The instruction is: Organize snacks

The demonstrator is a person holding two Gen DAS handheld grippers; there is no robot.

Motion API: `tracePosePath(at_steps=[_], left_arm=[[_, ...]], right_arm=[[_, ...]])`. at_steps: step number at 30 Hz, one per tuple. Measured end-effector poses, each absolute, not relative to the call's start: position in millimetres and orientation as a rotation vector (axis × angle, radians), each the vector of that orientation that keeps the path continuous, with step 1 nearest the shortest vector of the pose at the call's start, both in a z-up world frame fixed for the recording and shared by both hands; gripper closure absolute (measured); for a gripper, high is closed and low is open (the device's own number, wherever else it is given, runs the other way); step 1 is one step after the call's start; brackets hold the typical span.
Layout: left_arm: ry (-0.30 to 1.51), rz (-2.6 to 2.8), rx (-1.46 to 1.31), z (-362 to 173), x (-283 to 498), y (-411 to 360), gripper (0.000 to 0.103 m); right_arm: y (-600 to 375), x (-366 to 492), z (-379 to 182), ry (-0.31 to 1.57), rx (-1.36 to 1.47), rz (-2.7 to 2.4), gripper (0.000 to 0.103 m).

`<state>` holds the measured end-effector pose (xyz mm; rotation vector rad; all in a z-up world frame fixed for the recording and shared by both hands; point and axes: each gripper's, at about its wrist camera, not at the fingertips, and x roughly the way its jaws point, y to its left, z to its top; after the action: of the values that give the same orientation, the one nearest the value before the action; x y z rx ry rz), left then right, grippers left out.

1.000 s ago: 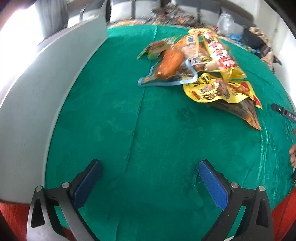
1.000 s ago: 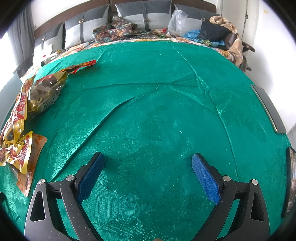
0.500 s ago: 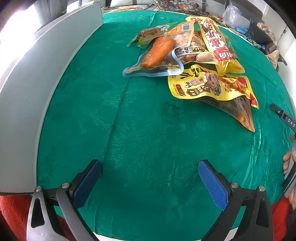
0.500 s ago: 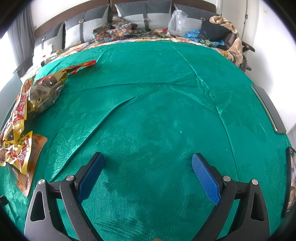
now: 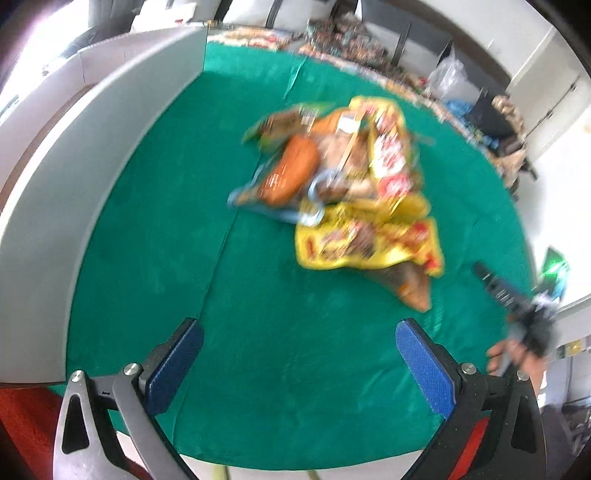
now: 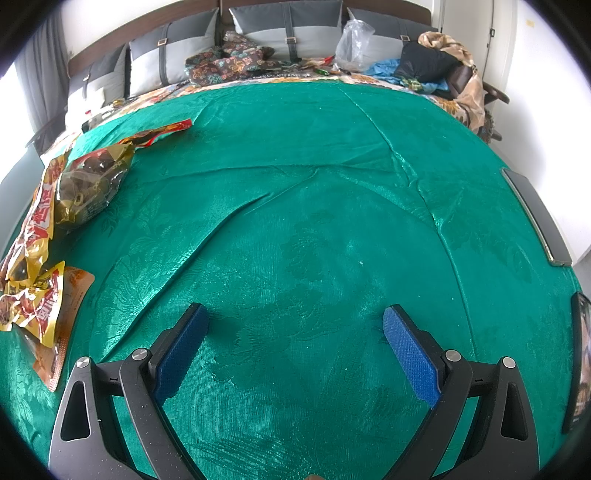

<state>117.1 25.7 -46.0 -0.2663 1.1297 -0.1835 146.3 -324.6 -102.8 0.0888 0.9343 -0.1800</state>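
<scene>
**Both claws open above the green cloth, snacks heaped to one side**

The left claw (image 5: 299, 354) is hanging wide open over the green cloth (image 5: 280, 332) covering the counter, holding nothing between its blue pads (image 5: 173, 365). The left wrist view is blurring, so package print is unreadable. Ahead of it and well apart, the snack pile (image 5: 343, 192) is lying in a loose heap: an orange sausage-shaped pack (image 5: 291, 170) is sitting at the pile's left, a yellow packet (image 5: 362, 243) is overlapping the near edge, and a brown pointed pouch (image 5: 410, 288) is sticking out from under it. A grey panel (image 5: 92, 162) is standing along the cloth's left edge.

The right claw (image 6: 295, 343) is also gaping open and empty over bare cloth. From its side the snacks are lying far off to the left, a clear bag of dark pieces (image 6: 88, 188) resting beside yellow wrappers (image 6: 37, 229). Grey cushions (image 6: 284, 29) are lining the back, beyond the cloth.
</scene>
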Motion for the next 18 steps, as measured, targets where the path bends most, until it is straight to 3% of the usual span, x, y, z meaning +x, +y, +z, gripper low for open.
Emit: tracePosePath(at_steps=[9,18], left_arm=[[0.9,-0.329,-0.553,22,108,49,0.0],[0.975,-0.234,-0.471,-18,101,42,0.0]], right_arm=[[-324,147,-103,0.934,0.089,-0.181,0.005],[-324,147,-103,0.934,0.089,-0.182,0.006]])
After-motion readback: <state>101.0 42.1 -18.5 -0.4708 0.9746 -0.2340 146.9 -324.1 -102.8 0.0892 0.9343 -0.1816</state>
